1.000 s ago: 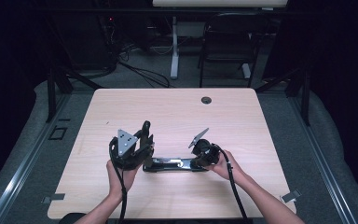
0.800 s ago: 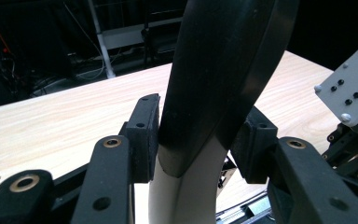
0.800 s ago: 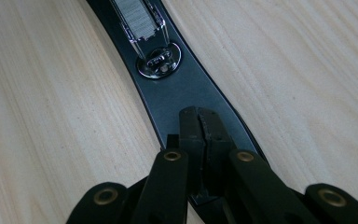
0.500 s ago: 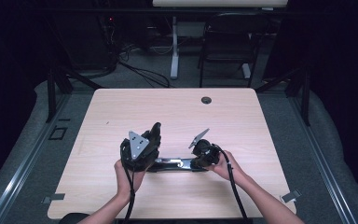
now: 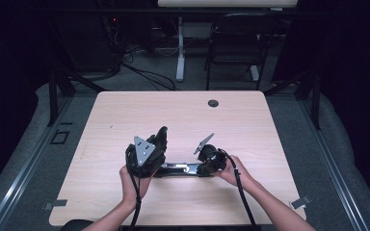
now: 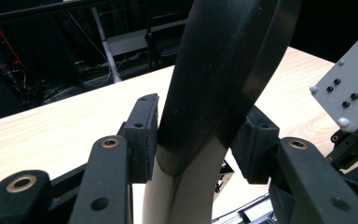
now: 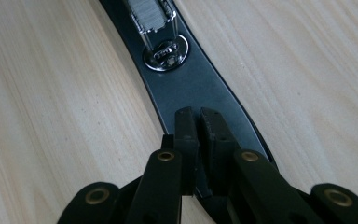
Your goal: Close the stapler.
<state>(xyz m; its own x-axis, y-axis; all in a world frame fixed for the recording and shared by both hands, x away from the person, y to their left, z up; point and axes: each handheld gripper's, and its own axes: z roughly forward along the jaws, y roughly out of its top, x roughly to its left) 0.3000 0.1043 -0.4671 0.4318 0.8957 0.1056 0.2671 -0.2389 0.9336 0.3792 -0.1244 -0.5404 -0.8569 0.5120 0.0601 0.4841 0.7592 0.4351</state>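
A black stapler lies opened on the wooden table (image 5: 125,110), its base (image 5: 178,168) flat between my two grippers. My left gripper (image 5: 157,143) is shut on the stapler's upper arm (image 6: 223,60), which stands up between the pads (image 6: 142,135). My right gripper (image 5: 204,166) rests with its tips on the far end of the base (image 7: 191,88). Its jaws (image 7: 199,116) are almost together, have just been opening a little, and have nothing between them. Ahead of them sit the round metal anvil (image 7: 165,53) and the staple channel (image 7: 151,14).
A dark cable hole (image 5: 213,103) is in the table's far edge. A chair (image 5: 231,43) and a desk leg (image 5: 179,48) stand on the floor beyond. Bare wood surrounds the stapler on all sides.
My left gripper has shifted right, closer over the stapler's left end, and tilted. The right hand and the stapler's base have stayed put.
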